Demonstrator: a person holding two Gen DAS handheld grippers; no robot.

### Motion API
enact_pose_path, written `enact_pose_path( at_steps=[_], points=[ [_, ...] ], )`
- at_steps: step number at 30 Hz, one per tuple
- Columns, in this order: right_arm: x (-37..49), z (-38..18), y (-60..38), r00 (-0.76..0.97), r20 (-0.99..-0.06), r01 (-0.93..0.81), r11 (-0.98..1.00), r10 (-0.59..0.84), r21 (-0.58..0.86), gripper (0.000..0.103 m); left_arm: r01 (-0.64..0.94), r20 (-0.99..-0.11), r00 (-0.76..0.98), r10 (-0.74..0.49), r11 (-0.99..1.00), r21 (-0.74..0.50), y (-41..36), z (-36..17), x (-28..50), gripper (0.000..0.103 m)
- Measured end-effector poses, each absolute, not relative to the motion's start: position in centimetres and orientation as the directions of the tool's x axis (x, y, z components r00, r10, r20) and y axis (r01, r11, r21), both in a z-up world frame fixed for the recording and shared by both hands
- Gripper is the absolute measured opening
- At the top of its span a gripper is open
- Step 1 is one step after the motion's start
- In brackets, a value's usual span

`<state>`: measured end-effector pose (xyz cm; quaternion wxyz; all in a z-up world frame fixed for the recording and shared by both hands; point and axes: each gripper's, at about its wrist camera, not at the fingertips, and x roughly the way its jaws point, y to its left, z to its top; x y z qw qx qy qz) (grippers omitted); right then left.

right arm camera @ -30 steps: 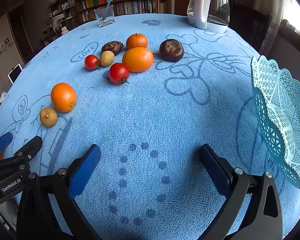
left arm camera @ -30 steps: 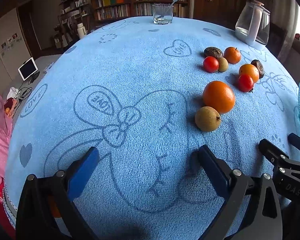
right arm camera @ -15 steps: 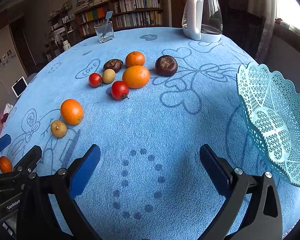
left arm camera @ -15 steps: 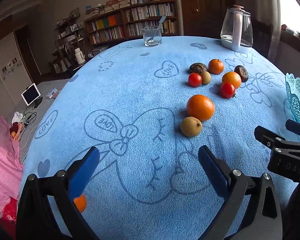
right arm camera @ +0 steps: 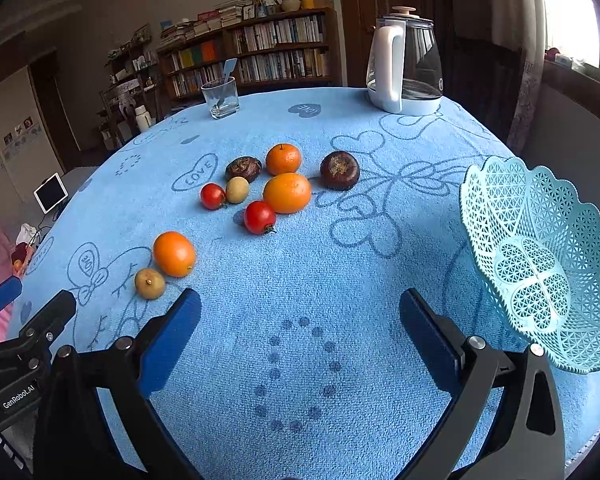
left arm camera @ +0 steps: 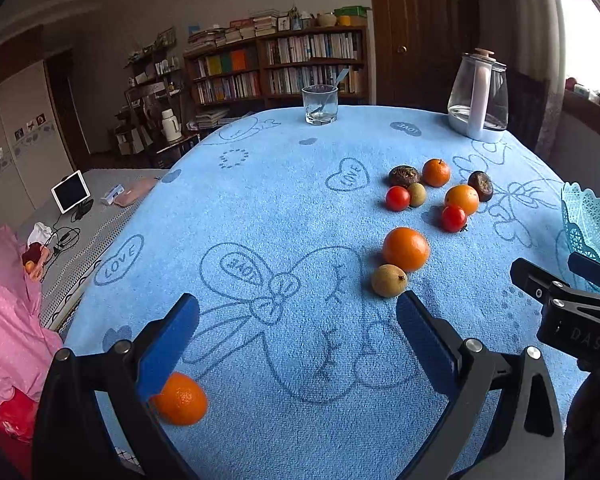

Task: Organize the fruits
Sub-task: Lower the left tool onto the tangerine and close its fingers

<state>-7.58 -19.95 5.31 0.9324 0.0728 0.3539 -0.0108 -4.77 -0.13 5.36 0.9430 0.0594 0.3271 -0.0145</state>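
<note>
Left gripper (left arm camera: 298, 330) sits at the bottom of the left wrist view, jaws spread wide, nothing btwn them, over the blue towel tablecloth (left arm camera: 260, 216). A small orange (left arm camera: 180, 399) lies on the cloth at lower left, partly behind the left blue pad (left arm camera: 166, 344); can't tell if it touches the pad.

Right gripper (right arm camera: 300, 332) fills the bottom of the right wrist view, jaws also spread wide & empty, above a ring of paw prints (right arm camera: 296, 372) printed on the cloth. Turquoise lattice basket (right arm camera: 540, 260) stands at the right edge of that frame, tilted w/ its open side facing left, empty.

Just above the left pad in the right view: a small tan fruit (right arm camera: 150, 283), w/ a bigger orange (right arm camera: 174, 254) just beside it, up & right.

Farther, approx. frame centre: red tomato (right arm camera: 259, 217) next to a large orange (right arm camera: 287, 193); another tomato (right arm camera: 213, 196) beside a 2nd tan fruit (right arm camera: 237, 190); behind them a dark brown fruit (right arm camera: 243, 169), a mandarin (right arm camera: 283, 159), & a 2nd dark fruit (right arm camera: 339, 170) to the right.

Top of frame, at the far table edge: drinking glass (right arm camera: 220, 98) w/ a spoon in it at upper left, glass kettle (right arm camera: 406, 68) w/ white handle at upper right. Bookshelves (right arm camera: 252, 52) behind.
</note>
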Motion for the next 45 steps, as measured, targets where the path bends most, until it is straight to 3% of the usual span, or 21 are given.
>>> enact_pose_path(
  at_steps=[15, 36, 45],
  points=[
    [-8.5, 6.3, -19.4, 0.767, -0.640, 0.057, 0.989, 0.045, 0.139, 0.101, 0.054, -0.603, 0.798, 0.015, 0.994, 0.097, 0.7, 6.0, -6.2, 0.098],
    [-8.2, 5.7, -19.6, 0.748, -0.661, 0.061, 0.985, 0.062, 0.162, 0.101, -0.075, -0.659, 0.749, 0.063, 0.997, 0.010, 8.7, 4.9, -6.3, 0.098],
    [-8.2, 5.5, -19.6, 0.743, -0.666, 0.058, 0.985, 0.065, 0.161, 0.101, -0.046, -0.702, 0.711, 0.031, 0.999, -0.002, 9.3, 3.4, -7.0, 0.098]
  ],
)
